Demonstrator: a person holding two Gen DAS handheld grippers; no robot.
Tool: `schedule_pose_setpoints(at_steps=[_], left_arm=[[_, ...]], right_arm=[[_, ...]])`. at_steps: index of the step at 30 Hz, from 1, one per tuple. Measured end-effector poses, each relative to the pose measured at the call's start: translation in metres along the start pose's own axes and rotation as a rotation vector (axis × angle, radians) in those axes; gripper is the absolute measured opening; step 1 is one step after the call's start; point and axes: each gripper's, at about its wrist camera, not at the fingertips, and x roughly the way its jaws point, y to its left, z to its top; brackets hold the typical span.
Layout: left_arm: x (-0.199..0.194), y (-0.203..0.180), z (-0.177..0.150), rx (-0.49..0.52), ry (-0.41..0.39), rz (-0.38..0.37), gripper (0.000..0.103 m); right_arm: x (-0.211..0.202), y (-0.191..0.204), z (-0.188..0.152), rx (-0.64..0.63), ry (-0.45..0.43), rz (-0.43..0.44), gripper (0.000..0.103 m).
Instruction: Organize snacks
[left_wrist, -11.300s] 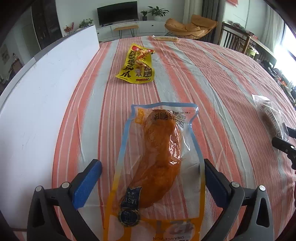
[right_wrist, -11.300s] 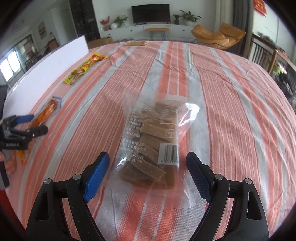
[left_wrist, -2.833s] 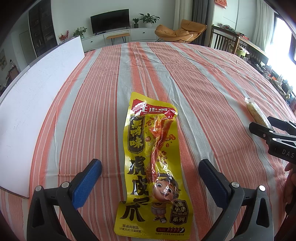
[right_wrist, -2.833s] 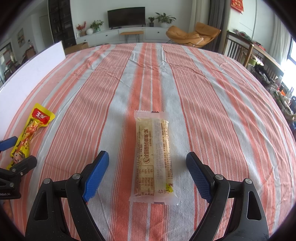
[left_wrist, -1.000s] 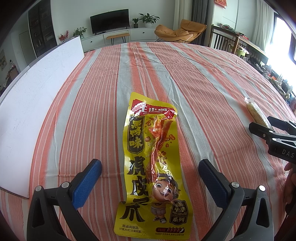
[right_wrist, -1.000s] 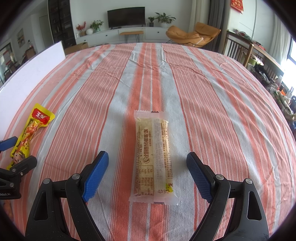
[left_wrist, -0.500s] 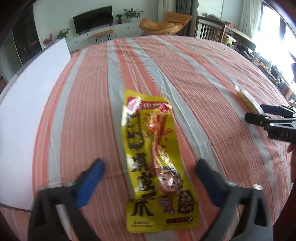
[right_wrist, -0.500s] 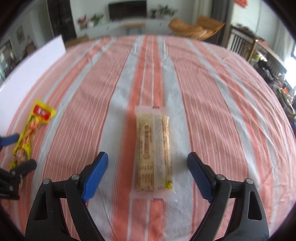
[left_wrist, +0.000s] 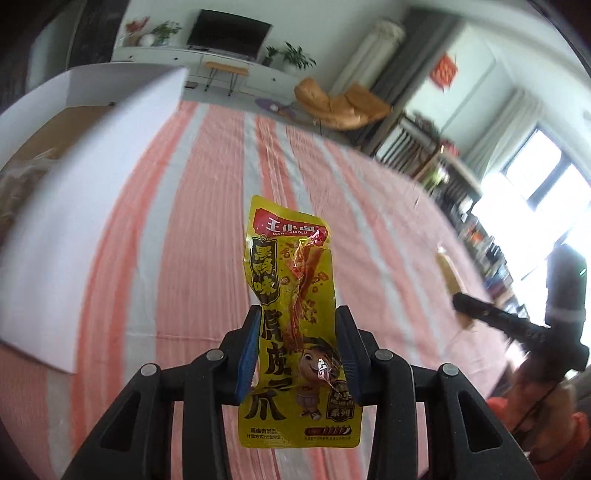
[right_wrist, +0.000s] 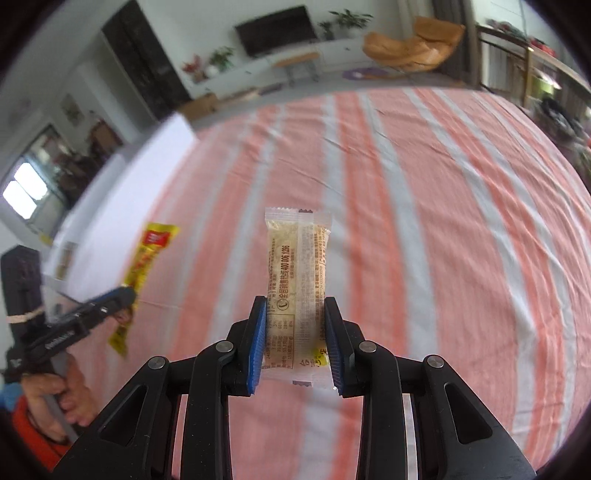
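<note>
Left gripper: jaws closing, blue pads pressed on both edges of the yellow packet, pointing forward and down. Right gripper: clamped on the pale bar, likewise angled down. Left hand wraps its gripper's handle, orange sleeve at the wrist. Right hand blurred.

Worktop under an orange-and-grey striped cloth; white box at its left edge; television, potted plants, tan armchair beyond.
</note>
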Motion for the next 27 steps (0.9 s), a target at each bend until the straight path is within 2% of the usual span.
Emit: schedule_pose_setpoints(at_steps=[2,4,7,10,13,14,15,16,17,20,22,24,27], left_arm=[[-0.031,0.012,0.017,-0.026,-0.056,-0.006,0.039],[-0.066,0.031,0.039,-0.036,-0.113,0.037,0.039],[-0.104,0.069,0.07,-0.044,-0.161,0.167,0.04],[-0.122,0.114,0.089,-0.057,-0.158,0.321,0.041],[-0.123,0.153,0.093,-0.077,-0.128,0.452,0.049],[-0.123,0.164,0.091,-0.081,-0.123,0.503,0.057],[-0.122,0.172,0.089,-0.082,-0.12,0.538,0.071],[-0.122,0.18,0.086,-0.088,-0.122,0.567,0.079],[-0.124,0.183,0.083,-0.092,-0.134,0.576,0.09],[-0.135,0.183,0.072,-0.077,-0.191,0.594,0.103],[-0.138,0.177,0.069,-0.052,-0.213,0.652,0.103],[-0.137,0.168,0.067,-0.033,-0.202,0.725,0.103],[-0.138,0.156,0.065,-0.035,-0.197,0.766,0.103]], right_arm=[[-0.006,0.028,0.015,-0.025,-0.028,0.062,0.031],[-0.01,0.069,0.036,-0.07,-0.057,0.144,0.031],[-0.006,0.142,0.067,-0.158,-0.08,0.275,0.031],[0.013,0.217,0.09,-0.227,-0.075,0.394,0.031],[0.044,0.281,0.099,-0.271,-0.043,0.464,0.031],[0.057,0.298,0.098,-0.275,-0.024,0.483,0.034],[0.072,0.314,0.098,-0.282,0.0,0.498,0.04],[0.087,0.328,0.097,-0.296,0.027,0.493,0.051],[0.102,0.339,0.096,-0.308,0.06,0.477,0.079],[0.123,0.348,0.089,-0.305,0.103,0.431,0.08],[0.119,0.341,0.084,-0.318,0.087,0.41,0.08],[0.113,0.336,0.079,-0.349,0.072,0.364,0.08],[0.105,0.334,0.075,-0.375,0.063,0.32,0.08]])
